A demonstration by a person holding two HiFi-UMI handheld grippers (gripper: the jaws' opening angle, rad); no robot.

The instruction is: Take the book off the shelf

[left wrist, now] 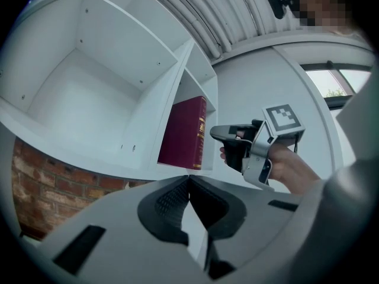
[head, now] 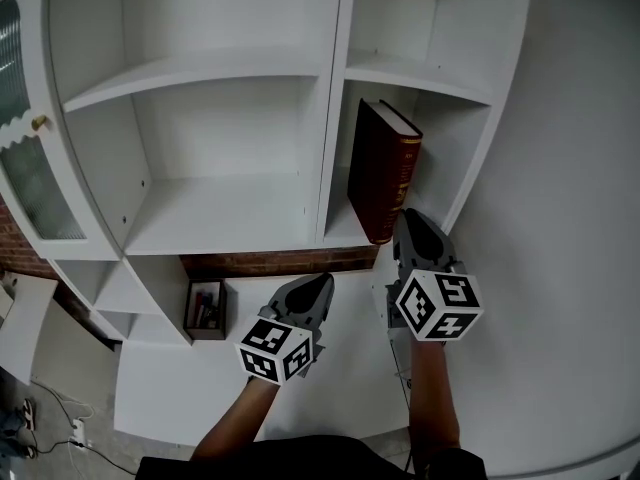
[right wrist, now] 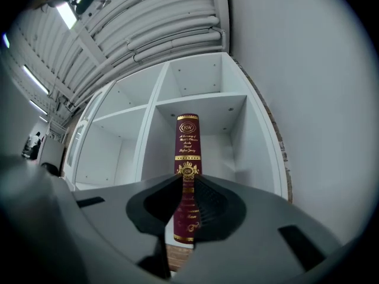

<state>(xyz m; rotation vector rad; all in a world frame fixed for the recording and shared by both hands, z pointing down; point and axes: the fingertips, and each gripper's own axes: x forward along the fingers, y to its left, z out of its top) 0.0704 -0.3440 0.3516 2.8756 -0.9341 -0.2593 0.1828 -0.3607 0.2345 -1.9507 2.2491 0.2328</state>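
Note:
A thick dark-red book (head: 380,168) (left wrist: 185,132) with gold print on its spine (right wrist: 188,141) stands upright, leaning a little, in the right compartment of the white shelf unit (head: 230,218). My right gripper (head: 405,218) (left wrist: 216,134) (right wrist: 185,179) points at the lower part of the spine, just in front of it and apart from it. Its jaws stand a narrow slit apart with nothing gripped; the spine shows through the gap. My left gripper (head: 318,283) (left wrist: 189,179) is lower and to the left, shut and empty, below the shelf board.
The wide compartment left of the book holds nothing. A small cubby (head: 205,308) lower down holds a few items. Brick wall (head: 280,261) shows behind the shelf. A glass-fronted door (head: 30,188) stands at far left; a plain white wall (head: 560,168) runs along the right.

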